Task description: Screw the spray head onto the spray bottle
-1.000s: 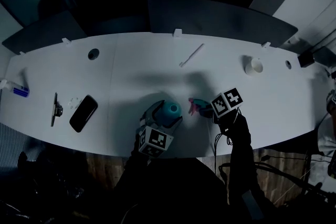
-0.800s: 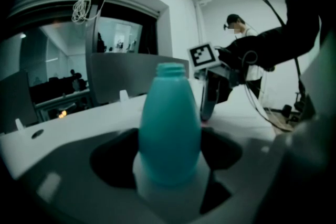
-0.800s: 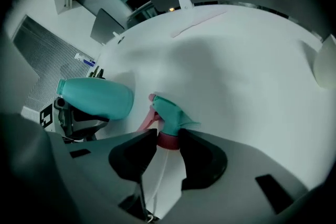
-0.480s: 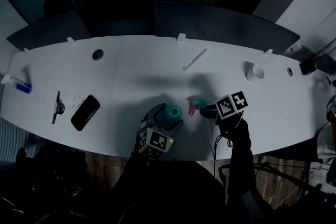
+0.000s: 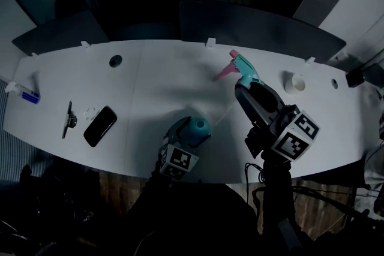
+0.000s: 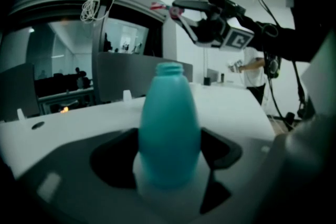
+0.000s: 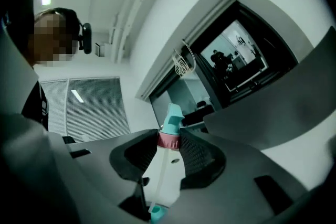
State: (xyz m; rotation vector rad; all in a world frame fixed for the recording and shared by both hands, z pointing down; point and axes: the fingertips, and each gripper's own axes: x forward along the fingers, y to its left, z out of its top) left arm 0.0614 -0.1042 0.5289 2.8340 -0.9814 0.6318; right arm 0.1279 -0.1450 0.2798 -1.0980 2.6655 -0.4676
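A teal spray bottle (image 5: 197,127) stands upright on the white table (image 5: 150,84) near its front edge, its neck (image 6: 170,67) open. My left gripper (image 5: 187,136) is shut on the bottle's body (image 6: 169,134), one pad on each side. Raised above the table to the right, my right gripper (image 5: 245,86) is shut on the spray head (image 5: 241,66), a teal piece with a pink trigger. Its jaws have just been closing with the head between them. In the right gripper view the pads clamp the pink collar (image 7: 169,140), and the dip tube (image 7: 157,186) hangs below.
A black phone (image 5: 100,126) and a small dark stand (image 5: 67,120) lie at the left. A blue item (image 5: 29,96) sits at the far left edge, a white tape roll (image 5: 294,82) at the right. A person (image 6: 254,73) stands beyond the table.
My right gripper has lifted off the table with the spray head and now points level, toward the table's far side. The left gripper and bottle have stayed put.
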